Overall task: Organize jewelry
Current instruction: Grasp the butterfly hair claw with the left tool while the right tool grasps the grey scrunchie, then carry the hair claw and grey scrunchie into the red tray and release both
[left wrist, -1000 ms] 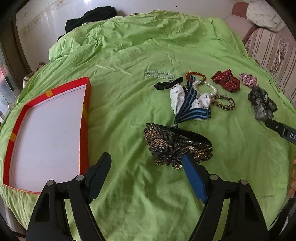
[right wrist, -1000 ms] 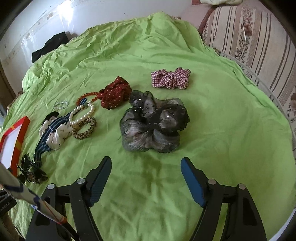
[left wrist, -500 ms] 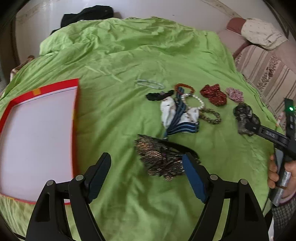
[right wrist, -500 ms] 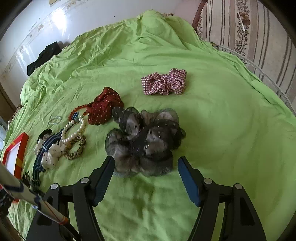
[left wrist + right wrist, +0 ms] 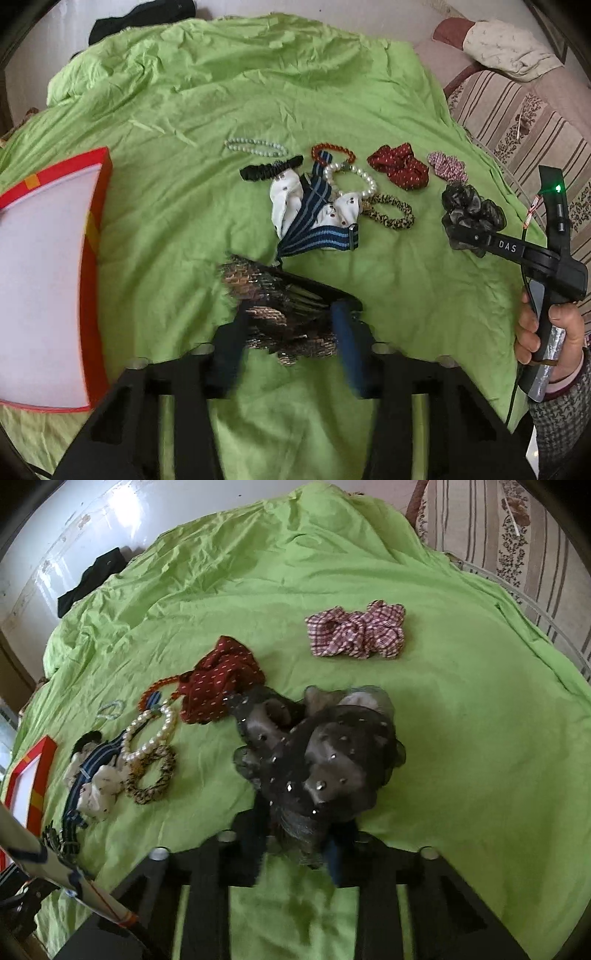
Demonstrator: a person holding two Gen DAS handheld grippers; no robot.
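A bronze sequined headband (image 5: 273, 295) lies on the green sheet (image 5: 184, 221), and my left gripper (image 5: 288, 338) is closing on it, its blurred fingers (image 5: 345, 332) pressing both sides. My right gripper (image 5: 297, 843) is closing on a grey-black studded scrunchie (image 5: 325, 753), which bunches up between the pads. The left wrist view shows that gripper (image 5: 476, 236) reaching onto the same scrunchie (image 5: 469, 206), with a person's hand (image 5: 554, 332) on its handle.
A red-rimmed box (image 5: 94, 240) with a white floor lies at the left. On the sheet lie a pearl bracelet (image 5: 369, 184), leopard scrunchie (image 5: 391, 216), red scrunchie (image 5: 221, 675), plaid scrunchie (image 5: 354, 631), blue striped band (image 5: 317, 236), black band (image 5: 269, 170) and bead bracelets (image 5: 255, 147). A striped sofa (image 5: 517, 122) borders the right.
Both grippers went from wide open to closed in on their items. The left one moved onto the sequined headband. The right one advanced over the grey scrunchie, which is now bunched.
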